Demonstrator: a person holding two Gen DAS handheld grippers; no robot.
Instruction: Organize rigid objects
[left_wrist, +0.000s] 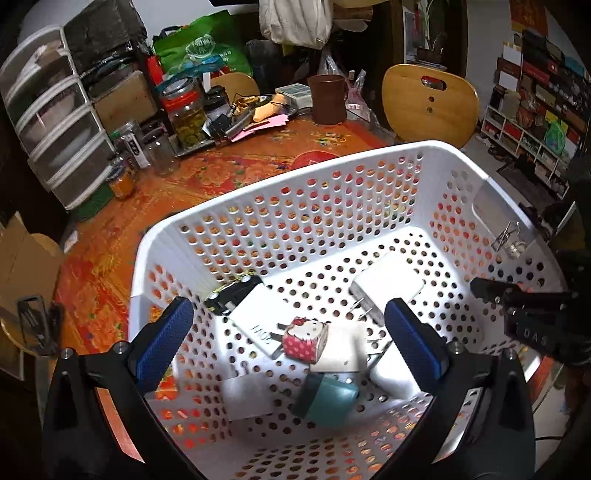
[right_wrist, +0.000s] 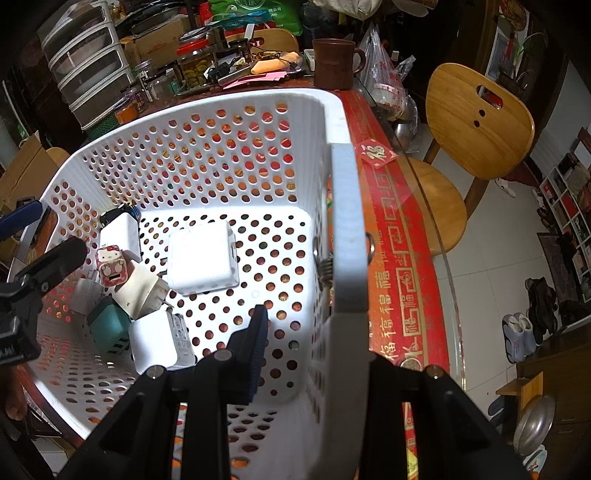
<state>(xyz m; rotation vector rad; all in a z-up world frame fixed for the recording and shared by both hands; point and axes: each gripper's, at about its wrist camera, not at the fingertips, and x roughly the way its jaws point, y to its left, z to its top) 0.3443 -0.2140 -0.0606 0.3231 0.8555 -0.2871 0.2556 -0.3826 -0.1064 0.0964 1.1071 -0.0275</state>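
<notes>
A white perforated basket (left_wrist: 332, 177) stands on the orange patterned table. On its floor lie several chargers: a big white one (left_wrist: 388, 282), a flat white one (left_wrist: 258, 317) and a teal one (left_wrist: 328, 400). A Hello Kitty cube (left_wrist: 304, 341) and a black-and-yellow toy car (left_wrist: 232, 295) lie among them. My left gripper (left_wrist: 288, 310) hangs open over this pile with nothing between its blue pads. My right gripper (right_wrist: 314, 332) is shut on the basket's side wall (right_wrist: 347, 236), one finger inside and the other hidden outside. The cube (right_wrist: 110, 267) and big charger (right_wrist: 201, 260) also show in the right wrist view.
A metal clip (left_wrist: 504, 240) hangs on the basket's rim. Behind the basket stand a brown mug (left_wrist: 328, 98), a jar (left_wrist: 186, 114), small glass jars and a red bowl (left_wrist: 314, 158). Plastic drawers (left_wrist: 55, 110) stand at the left. A wooden chair (left_wrist: 430, 101) is beyond the table edge.
</notes>
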